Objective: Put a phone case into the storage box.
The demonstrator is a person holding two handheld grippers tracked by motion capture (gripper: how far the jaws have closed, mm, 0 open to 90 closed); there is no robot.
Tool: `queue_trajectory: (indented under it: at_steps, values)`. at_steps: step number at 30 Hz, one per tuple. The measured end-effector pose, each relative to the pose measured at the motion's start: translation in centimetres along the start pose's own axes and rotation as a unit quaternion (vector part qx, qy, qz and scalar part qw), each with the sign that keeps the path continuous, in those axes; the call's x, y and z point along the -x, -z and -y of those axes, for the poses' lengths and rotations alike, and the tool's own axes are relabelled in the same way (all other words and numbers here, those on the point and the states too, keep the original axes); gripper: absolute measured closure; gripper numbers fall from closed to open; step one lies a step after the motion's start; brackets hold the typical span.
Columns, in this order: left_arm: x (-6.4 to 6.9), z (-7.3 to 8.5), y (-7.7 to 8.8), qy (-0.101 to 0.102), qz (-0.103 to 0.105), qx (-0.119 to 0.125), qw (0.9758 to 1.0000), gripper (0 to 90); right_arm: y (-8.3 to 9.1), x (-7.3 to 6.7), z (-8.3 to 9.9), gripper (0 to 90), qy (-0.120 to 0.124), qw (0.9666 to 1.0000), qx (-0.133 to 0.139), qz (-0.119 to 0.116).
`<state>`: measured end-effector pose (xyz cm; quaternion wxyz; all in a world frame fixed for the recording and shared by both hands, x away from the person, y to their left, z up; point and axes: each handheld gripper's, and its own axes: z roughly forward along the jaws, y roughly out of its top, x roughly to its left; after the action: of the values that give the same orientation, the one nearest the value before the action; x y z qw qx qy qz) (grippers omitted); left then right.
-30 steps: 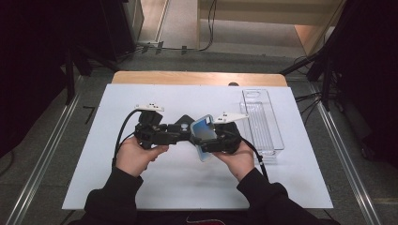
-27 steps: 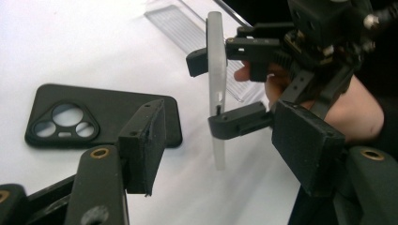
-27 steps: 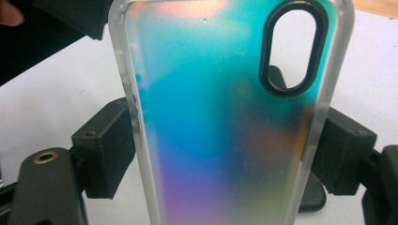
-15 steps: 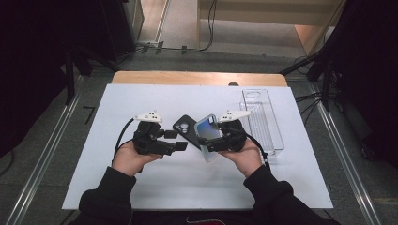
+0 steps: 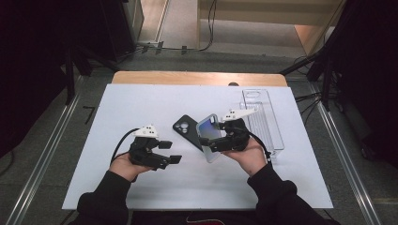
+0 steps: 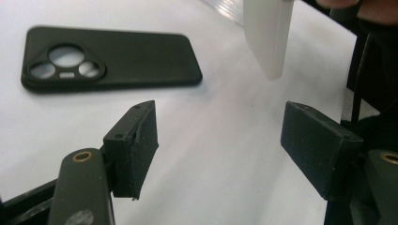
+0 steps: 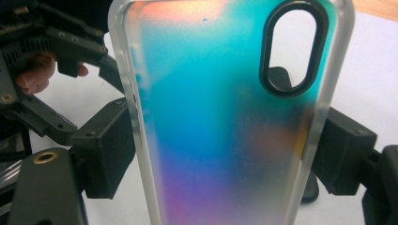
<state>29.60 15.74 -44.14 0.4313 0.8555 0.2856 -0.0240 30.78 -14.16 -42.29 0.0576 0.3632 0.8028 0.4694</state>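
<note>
**Black case let go, clear case kept in the right grip**

Left gripper drawn back and down toward the person's side of the white tabletop — away from the middle, where a second ago both grippers met over the two cases. Fingers just opened wider and stood apart with nothing between them. Black phone case left flat on the tabletop, camera cut-outs up, just ahead of those fingers. Right gripper hardly shifted, fingers clamped on the long edges of the iridescent clear case, held tilted above the tabletop beside the black one. Clear tray untouched to the right. Cases judged separated — likely next, placing the clear case.
</note>
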Motion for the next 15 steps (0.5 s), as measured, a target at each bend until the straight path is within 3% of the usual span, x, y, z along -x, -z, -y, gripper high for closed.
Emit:
queue_trajectory:
  at_steps: [7,15]
  values:
    - [0.0,1.3,0.2,0.0,-0.011,-0.018,0.9998,27.8,0.7,0.4,-0.3,16.5,-0.007,1.0,-0.002,0.002]
    - [-0.1,2.3,1.0,0.021,-0.022,-0.013,0.9994,27.8,2.1,1.2,-0.8,16.5,-0.02,0.9997,0.007,0.012]
